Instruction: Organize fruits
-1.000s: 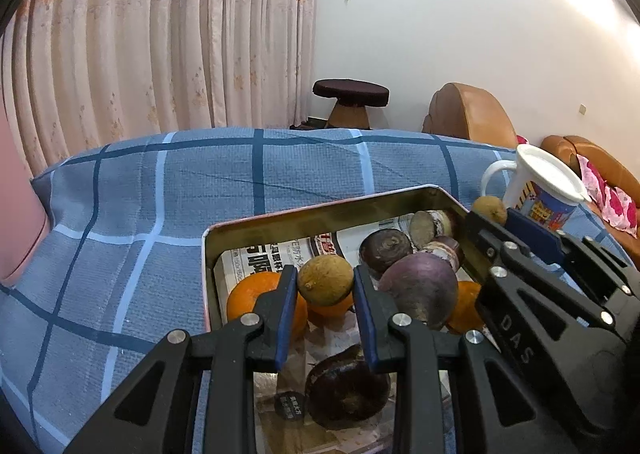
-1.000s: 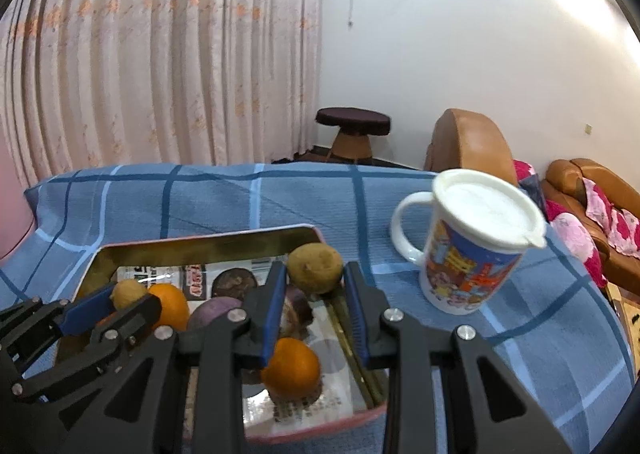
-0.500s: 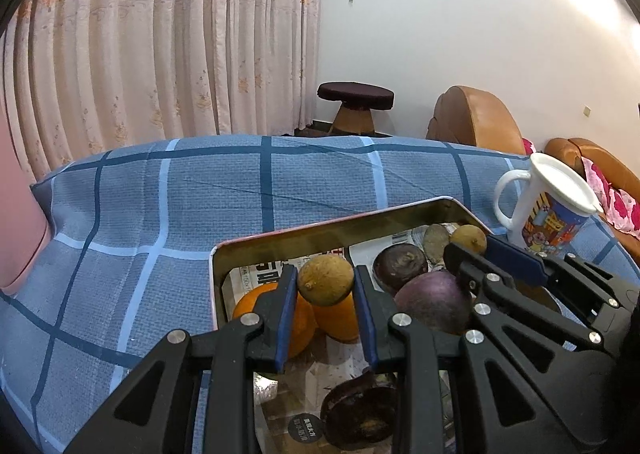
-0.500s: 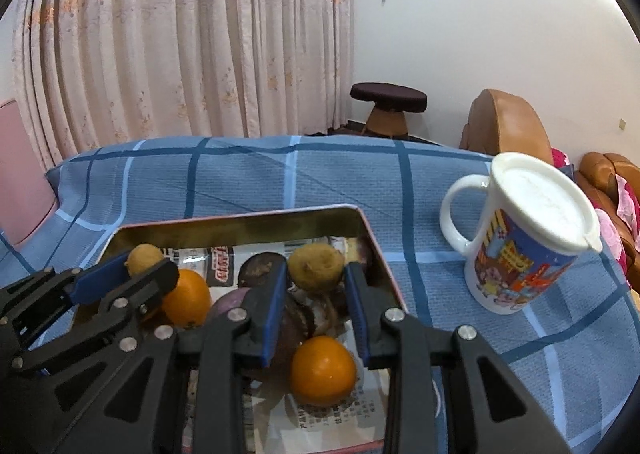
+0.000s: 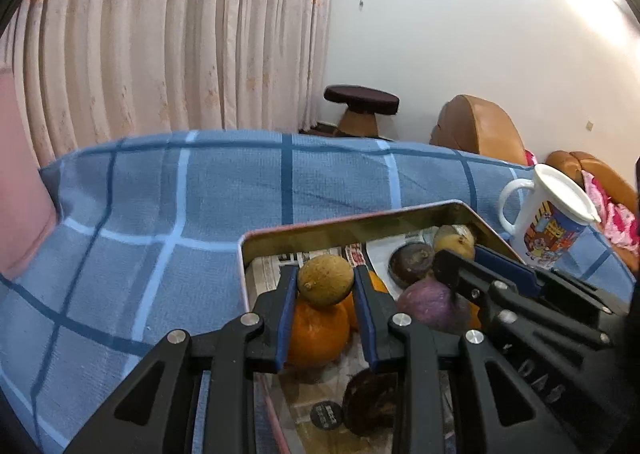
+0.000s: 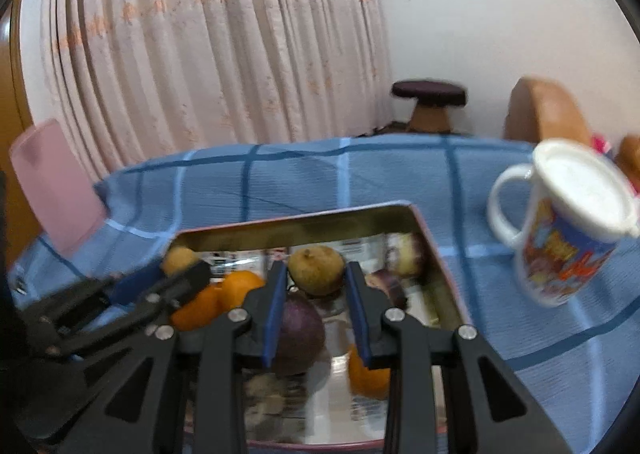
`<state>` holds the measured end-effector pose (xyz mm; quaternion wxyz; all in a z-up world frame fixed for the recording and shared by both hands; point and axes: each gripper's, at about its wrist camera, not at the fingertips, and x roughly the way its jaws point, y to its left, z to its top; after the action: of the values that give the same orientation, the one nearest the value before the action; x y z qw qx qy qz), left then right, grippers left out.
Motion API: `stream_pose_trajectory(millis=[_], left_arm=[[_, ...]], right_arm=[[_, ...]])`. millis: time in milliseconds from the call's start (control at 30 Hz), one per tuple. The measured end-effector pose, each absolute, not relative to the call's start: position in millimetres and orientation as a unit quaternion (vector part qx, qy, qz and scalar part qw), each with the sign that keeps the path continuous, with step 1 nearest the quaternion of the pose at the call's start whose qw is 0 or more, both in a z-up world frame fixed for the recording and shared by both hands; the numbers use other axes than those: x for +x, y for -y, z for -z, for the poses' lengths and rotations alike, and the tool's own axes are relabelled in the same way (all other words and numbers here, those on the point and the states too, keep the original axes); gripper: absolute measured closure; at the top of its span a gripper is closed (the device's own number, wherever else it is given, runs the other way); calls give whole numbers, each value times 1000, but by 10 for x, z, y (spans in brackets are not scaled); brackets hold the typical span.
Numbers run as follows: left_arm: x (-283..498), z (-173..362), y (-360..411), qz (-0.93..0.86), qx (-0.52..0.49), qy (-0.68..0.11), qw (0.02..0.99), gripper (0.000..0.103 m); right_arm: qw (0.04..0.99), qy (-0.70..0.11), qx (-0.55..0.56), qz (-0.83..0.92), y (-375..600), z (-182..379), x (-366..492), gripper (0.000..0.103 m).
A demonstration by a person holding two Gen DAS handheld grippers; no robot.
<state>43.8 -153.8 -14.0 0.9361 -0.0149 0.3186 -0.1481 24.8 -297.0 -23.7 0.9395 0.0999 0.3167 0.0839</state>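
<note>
A metal tray [image 5: 360, 220] lined with newspaper sits on the blue checked cloth and holds oranges [image 5: 318, 328], purple passion fruits [image 5: 426, 304] and dark fruits. My left gripper [image 5: 326, 286] is shut on a small brown longan [image 5: 325, 281] above the tray's left side. My right gripper [image 6: 317, 274] is shut on another brown longan [image 6: 316, 269] above the tray's [image 6: 296, 220] middle. The right gripper's fingers [image 5: 500, 274] show at the right of the left wrist view, with its longan [image 5: 454, 242] at their tip. The left gripper's fingers [image 6: 160, 286] show at the left of the right wrist view.
A white lidded mug with a cartoon print [image 6: 560, 230] stands right of the tray; it also shows in the left wrist view [image 5: 548, 222]. A pink object [image 6: 56, 190] sits at the far left. Behind the table are curtains, a stool [image 5: 362, 108] and brown chairs.
Both grippers have shifted left over the tray, each still holding its longan. The right wrist view has swung left, so the mug sits further right.
</note>
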Motion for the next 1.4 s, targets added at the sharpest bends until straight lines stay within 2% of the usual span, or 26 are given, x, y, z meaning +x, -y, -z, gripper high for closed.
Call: stream_pose_trajectory(millis=[233, 433, 533, 567, 600, 633, 667, 700, 733, 800, 833, 933, 1067, 1167, 1267, 1400], left_arm=[[383, 147, 1578, 154, -4, -320, 935, 73], [316, 152, 1654, 166, 17, -319, 933, 73], [315, 162, 1696, 160, 28, -319, 934, 73], [323, 166, 1693, 163, 25, -321, 933, 72], [329, 170, 1694, 168, 21, -323, 931, 66], [327, 167, 1704, 171, 21, -322, 931, 62], [314, 158, 1716, 165, 23, -317, 934, 48], [300, 149, 1723, 152, 27, -312, 937, 24], [292, 145, 1724, 148, 29, -310, 939, 17], [287, 151, 1747, 165, 30, -313, 935, 12], [286, 149, 1747, 168, 27, -314, 934, 12], [275, 142, 1725, 162, 23, -311, 936, 12], [196, 64, 1666, 131, 24, -273, 953, 12], [140, -7, 1589, 101, 22, -238, 966, 12], [107, -34, 1488, 79, 7, -212, 974, 12], [116, -21, 1421, 57, 4, -211, 976, 12]], right_arm=[[925, -326, 158, -119, 3053, 277, 260, 69], [925, -325, 147, -134, 2945, 280, 283, 69], [923, -328, 152, -130, 2967, 312, 288, 61], [924, -328, 153, -125, 2992, 312, 287, 54], [925, -325, 158, -118, 3024, 311, 280, 48], [924, -321, 168, -122, 3067, 308, 268, 45], [923, -317, 178, -127, 3086, 305, 261, 40], [924, -312, 181, -126, 3096, 290, 240, 36], [927, -307, 178, -123, 3094, 276, 222, 34], [933, -297, 166, -115, 3071, 227, 168, 29], [936, -293, 161, -112, 3070, 209, 145, 29], [951, -260, 142, -85, 3059, 120, 29, 18], [967, -218, 126, -43, 3085, 24, -103, 8], [980, -179, 90, 7, 3051, -56, -218, 8], [986, -145, 71, 36, 3017, -89, -329, 1], [989, -126, 54, 45, 2971, -87, -397, 0]])
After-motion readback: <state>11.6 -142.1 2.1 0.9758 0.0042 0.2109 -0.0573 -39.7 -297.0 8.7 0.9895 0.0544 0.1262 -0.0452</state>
